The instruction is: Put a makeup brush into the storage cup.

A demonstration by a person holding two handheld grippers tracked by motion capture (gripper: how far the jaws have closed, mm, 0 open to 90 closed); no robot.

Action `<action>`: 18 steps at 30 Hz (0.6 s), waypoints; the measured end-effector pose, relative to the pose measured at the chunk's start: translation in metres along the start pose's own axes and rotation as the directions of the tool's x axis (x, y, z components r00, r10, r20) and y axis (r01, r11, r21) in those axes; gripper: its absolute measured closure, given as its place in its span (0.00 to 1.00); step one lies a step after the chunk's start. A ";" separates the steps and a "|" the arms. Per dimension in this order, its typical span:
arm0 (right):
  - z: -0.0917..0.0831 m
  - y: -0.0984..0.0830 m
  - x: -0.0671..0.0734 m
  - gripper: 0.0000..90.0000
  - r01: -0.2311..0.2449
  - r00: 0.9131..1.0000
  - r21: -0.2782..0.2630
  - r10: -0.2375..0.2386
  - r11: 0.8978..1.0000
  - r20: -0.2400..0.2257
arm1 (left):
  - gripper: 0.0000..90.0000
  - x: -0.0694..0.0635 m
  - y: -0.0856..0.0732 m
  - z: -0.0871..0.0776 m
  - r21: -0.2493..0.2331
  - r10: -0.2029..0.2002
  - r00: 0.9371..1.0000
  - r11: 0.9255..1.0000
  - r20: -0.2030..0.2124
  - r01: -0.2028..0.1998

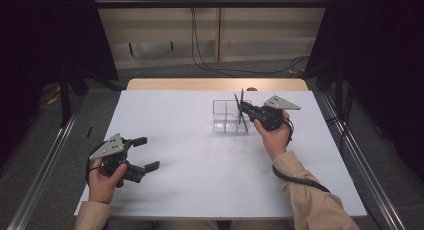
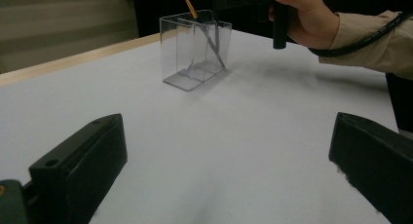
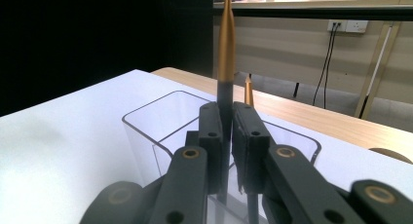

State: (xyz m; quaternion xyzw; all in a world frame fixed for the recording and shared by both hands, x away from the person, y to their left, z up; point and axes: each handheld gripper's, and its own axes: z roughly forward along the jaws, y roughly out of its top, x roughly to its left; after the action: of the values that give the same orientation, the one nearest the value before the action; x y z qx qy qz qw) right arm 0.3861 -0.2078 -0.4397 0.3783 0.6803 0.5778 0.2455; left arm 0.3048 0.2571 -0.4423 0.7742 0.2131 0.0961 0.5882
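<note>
A clear divided box (image 1: 226, 121) (image 2: 195, 48) stands on the white table (image 1: 200, 185), right of centre toward the far side. One dark pen with a gold tip (image 2: 189, 6) (image 3: 249, 93) leans inside it. My right gripper (image 1: 243, 110) (image 3: 226, 136) is at the box's right end, shut on a second gold-tipped dark pen (image 3: 225, 44) (image 1: 242, 96) that it holds upright over a compartment. My left gripper (image 1: 146, 153) (image 2: 229, 156) rests at the near left of the table, jaws wide open with nothing between them.
A wooden strip (image 1: 215, 84) runs along the table's far edge. Metal rails (image 1: 45, 160) flank the table on both sides. Cables (image 1: 240, 70) lie on the floor beyond it. The person's sleeve and the right gripper's cable (image 1: 300, 180) cross the table's near right.
</note>
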 end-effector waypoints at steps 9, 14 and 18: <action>-0.004 0.003 -0.002 0.49 -0.010 1.000 -0.021 0.011 1.000 0.009 | 0.01 0.000 0.000 0.002 0.001 -0.002 1.000 1.000 0.003 0.002; -0.009 0.005 -0.003 0.35 0.000 1.000 -0.011 0.000 1.000 0.009 | 0.01 0.000 0.001 0.002 0.004 0.003 1.000 1.000 0.001 -0.003; -0.013 0.007 -0.004 0.27 -0.002 1.000 -0.015 0.002 1.000 0.007 | 0.00 0.000 0.002 0.003 0.003 0.003 1.000 1.000 0.003 -0.003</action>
State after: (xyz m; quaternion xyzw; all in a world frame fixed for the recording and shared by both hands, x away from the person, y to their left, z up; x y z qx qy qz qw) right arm 0.3801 -0.2181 -0.4304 0.3791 0.6748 0.5817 0.2503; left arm 0.3061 0.2542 -0.4416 0.7754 0.2112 0.0955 0.5874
